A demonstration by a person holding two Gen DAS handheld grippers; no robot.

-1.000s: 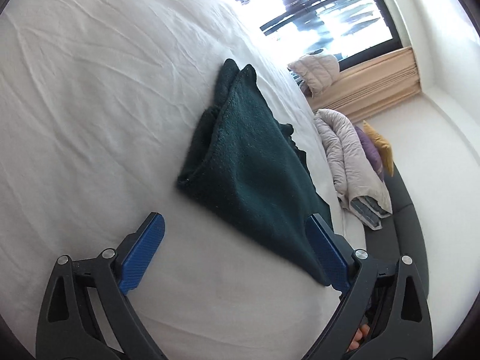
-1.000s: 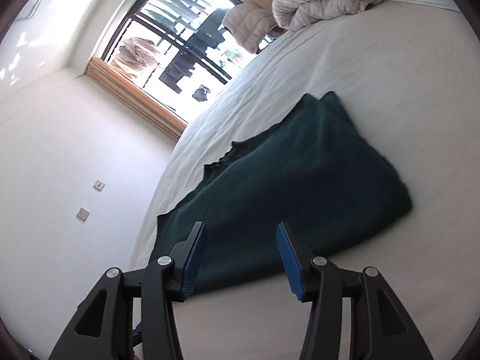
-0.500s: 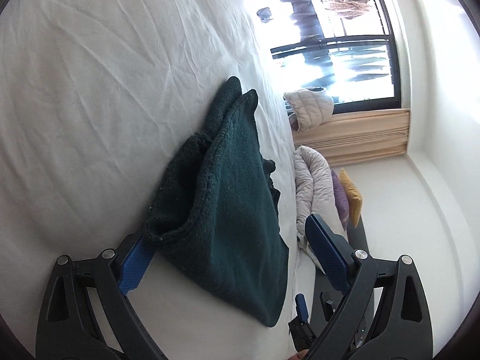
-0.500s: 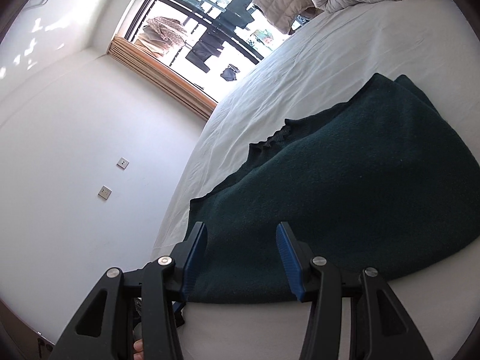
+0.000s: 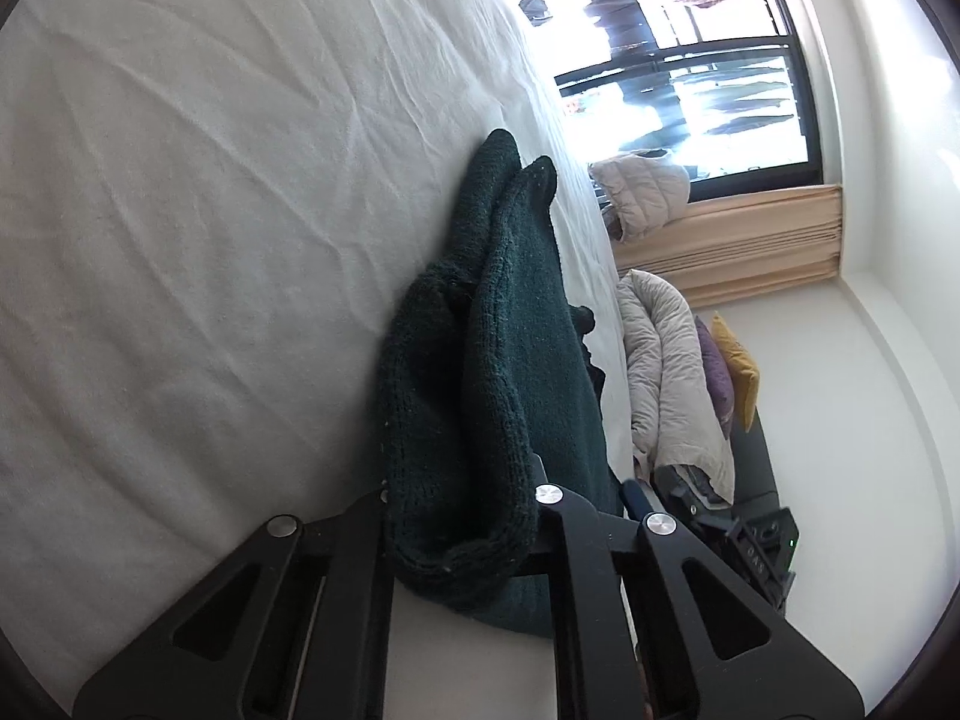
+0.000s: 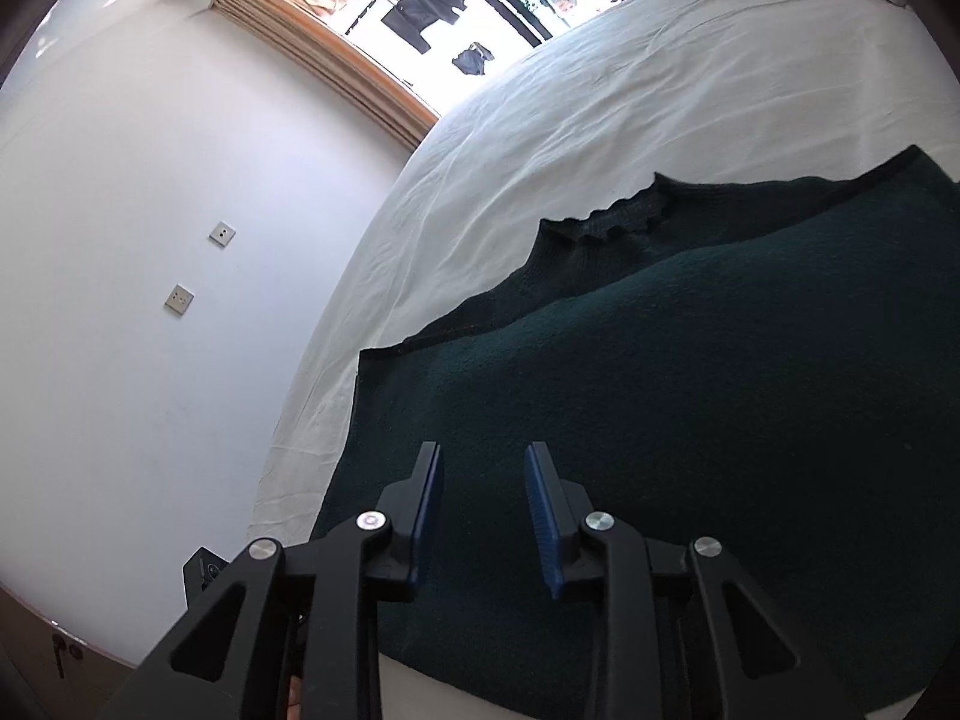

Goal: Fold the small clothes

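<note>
White-sheeted bed (image 5: pixel 180 210) fills foreground, sheet creased. Big dark-framed window (image 5: pixel 690 60) blazes with daylight, laundry hanging outside. Tan curtain (image 5: pixel 750 240) bunched beside it. Grey duvet (image 5: pixel 666 372) heaped at bed edge. White wall (image 6: pixel 150 240) carries two switch plates (image 6: pixel 179 298).

Our left tongs (image 5: pixel 462 516) are matte black plastic frames with triangular cut-outs and round silver screws at the pivots. Our right tongs (image 6: pixel 483 510) match, and their fingers (image 6: pixel 543 507) carry ribbed blue pads. A sliver of skin shows beneath them.
</note>
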